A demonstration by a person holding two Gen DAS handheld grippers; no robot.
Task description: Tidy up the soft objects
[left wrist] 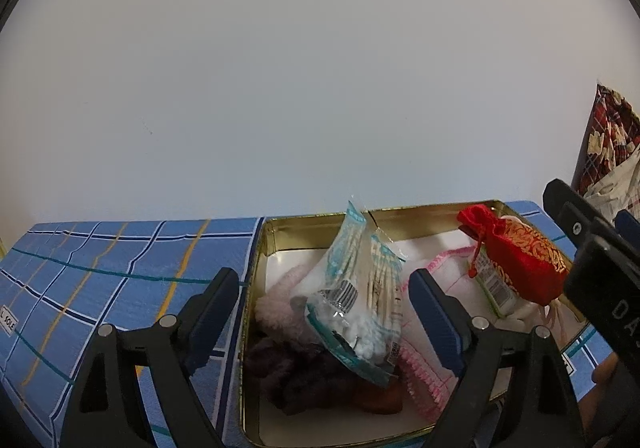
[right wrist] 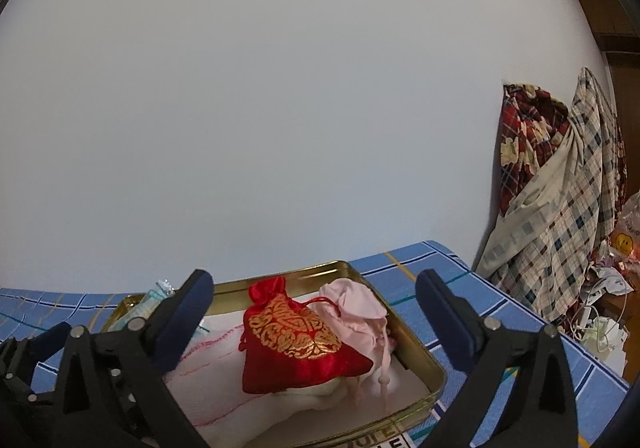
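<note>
A gold tin [left wrist: 256, 248] sits on a blue plaid cloth [left wrist: 120, 268]. In it lie a packet of cotton swabs [left wrist: 356, 296], a pink fluffy piece [left wrist: 276, 308], a dark purple fluffy piece [left wrist: 296, 372], a white cloth with pink trim [left wrist: 444, 272] and a red pouch with gold pattern [left wrist: 516, 252]. My left gripper [left wrist: 323, 277] is open, and the swab packet stands between its fingers without being pressed. My right gripper [right wrist: 313, 280] is open wide over the tin [right wrist: 400, 316]. The red pouch [right wrist: 296, 344] rests below it, beside a pale pink pouch [right wrist: 356, 308].
A white wall rises right behind the table. Plaid clothes [right wrist: 560, 188] hang at the right, with bags and cables [right wrist: 608, 288] piled below them. The blue cloth [right wrist: 500, 312] runs on to the right of the tin. The right gripper's body [left wrist: 592, 248] shows at the left view's edge.
</note>
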